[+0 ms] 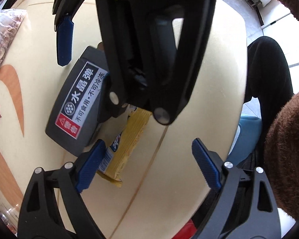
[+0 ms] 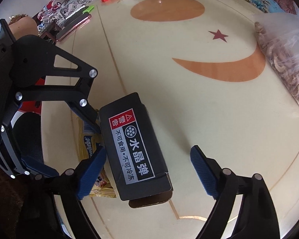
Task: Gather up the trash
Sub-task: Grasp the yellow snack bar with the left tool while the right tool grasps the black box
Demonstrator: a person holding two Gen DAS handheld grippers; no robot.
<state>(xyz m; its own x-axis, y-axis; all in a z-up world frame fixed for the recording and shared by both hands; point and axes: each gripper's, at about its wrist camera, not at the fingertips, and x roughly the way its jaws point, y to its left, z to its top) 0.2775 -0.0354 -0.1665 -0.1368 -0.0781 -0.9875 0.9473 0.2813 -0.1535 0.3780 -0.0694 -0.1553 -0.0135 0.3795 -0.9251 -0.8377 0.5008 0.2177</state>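
- The right gripper (image 2: 147, 171) stood wide open and held nothing; its fingers (image 2: 91, 171) bracketed the near half of the black carton (image 2: 136, 149), the left pad just beside the carton's long edge, the right pad well clear at 3 o'clock. Contact at the left pad could not be confirmed.
- The black carton lay flat on the surface (image 2: 209, 119), label up, with an open end flap toward 6 o'clock. It appeared to be thin cardboard: probably light, moderately stiff across the short side and crushable if empty. Recommended hold: across the two long sides at mid-length, away from the open flap.
- The left gripper (image 1: 149, 163) also stood wide open and empty; its fingers (image 1: 90, 165) straddled the near end of the yellow wrapper (image 1: 127, 147), the left pad at or over the wrapper's edge.
- The yellow wrapper lay flat beside the carton, at its 9 o'clock in the right wrist view, partly tucked under it. It was judged light, soft, and likely slippery film; pinch it at the crimped end.
- At 2 o'clock, well apart, lay a clear bag (image 2: 285, 59) of brownish contents.
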